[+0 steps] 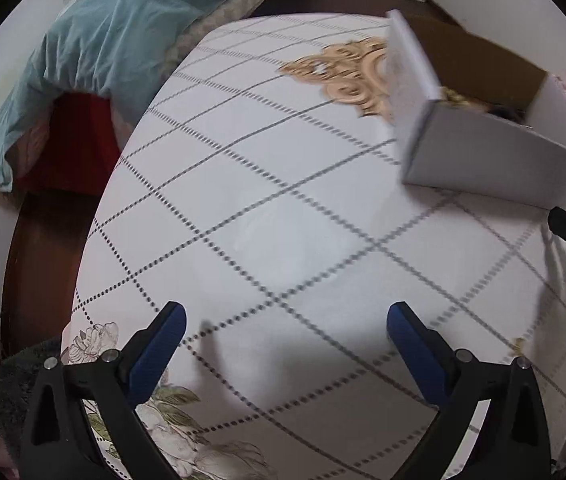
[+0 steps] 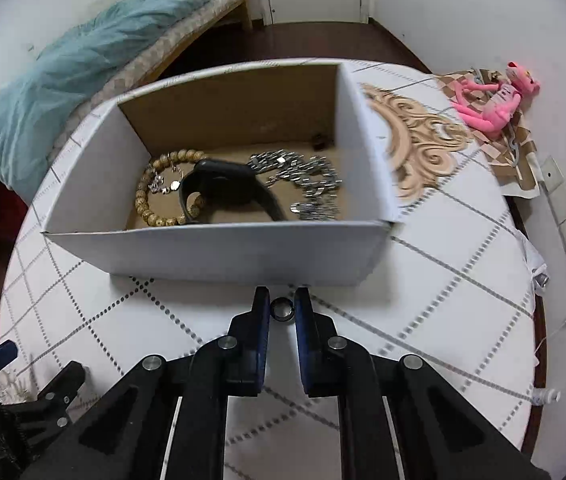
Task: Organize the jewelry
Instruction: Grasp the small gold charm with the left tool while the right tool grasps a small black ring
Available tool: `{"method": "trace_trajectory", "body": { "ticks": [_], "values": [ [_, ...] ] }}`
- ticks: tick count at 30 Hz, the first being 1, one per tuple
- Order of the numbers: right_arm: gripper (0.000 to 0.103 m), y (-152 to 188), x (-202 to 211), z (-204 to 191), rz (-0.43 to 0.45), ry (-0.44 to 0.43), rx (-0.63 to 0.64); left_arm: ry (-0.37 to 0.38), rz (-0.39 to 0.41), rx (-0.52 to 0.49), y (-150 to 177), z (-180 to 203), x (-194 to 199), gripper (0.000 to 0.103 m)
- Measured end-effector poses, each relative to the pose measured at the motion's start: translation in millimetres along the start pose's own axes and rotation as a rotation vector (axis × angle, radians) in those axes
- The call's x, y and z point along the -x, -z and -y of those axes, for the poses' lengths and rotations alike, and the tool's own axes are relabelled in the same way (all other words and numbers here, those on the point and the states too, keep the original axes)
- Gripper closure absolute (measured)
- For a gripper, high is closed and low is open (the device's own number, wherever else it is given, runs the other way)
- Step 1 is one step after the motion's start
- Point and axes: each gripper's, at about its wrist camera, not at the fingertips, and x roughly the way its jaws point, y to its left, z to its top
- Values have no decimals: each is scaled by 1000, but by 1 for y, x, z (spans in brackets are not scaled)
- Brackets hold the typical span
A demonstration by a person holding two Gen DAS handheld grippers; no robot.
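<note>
White cloth (image 2: pixel 423 280) with dotted grey diamonds covers the round table. Left gripper (image 1: pixel 285 320) hangs over bare cloth, jaws wide, nothing between them. Right gripper (image 2: pixel 281 304) has narrowed onto a ring (image 2: pixel 281 309), a small dark metal band lying flat on the cloth, right between the blue pads. Just beyond its tips stands the box (image 2: pixel 219 252), white card outside, brown inside, holding a wooden bead bracelet (image 2: pixel 155 196), a black strap (image 2: pixel 231 192) and silver chain (image 2: pixel 307 184).
</note>
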Motion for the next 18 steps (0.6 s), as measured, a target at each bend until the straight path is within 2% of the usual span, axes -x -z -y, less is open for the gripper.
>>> {"method": "trace_trajectory", "body": {
  "ticks": [4, 8, 11, 14, 15, 17, 18],
  "values": [
    [90, 21, 36, 33, 24, 6, -44, 111, 26, -35, 8, 26, 17, 1],
    [90, 44, 59, 63, 30, 36, -99, 236, 36, -122, 23, 66, 28, 1],
    [90, 58, 68, 80, 26, 56, -135, 272, 35, -161, 27, 84, 29, 2],
    [90, 68, 71, 91, 21, 68, -157, 284, 34, -187, 36, 99, 33, 34],
    [90, 70, 72, 93, 20, 70, -161, 285, 30, -193, 36, 101, 31, 38],
    [90, 73, 71, 97, 19, 73, -166, 278, 30, -204, 40, 107, 32, 53],
    [90, 74, 71, 98, 19, 73, -169, 277, 31, -209, 42, 109, 32, 56]
  ]
}}
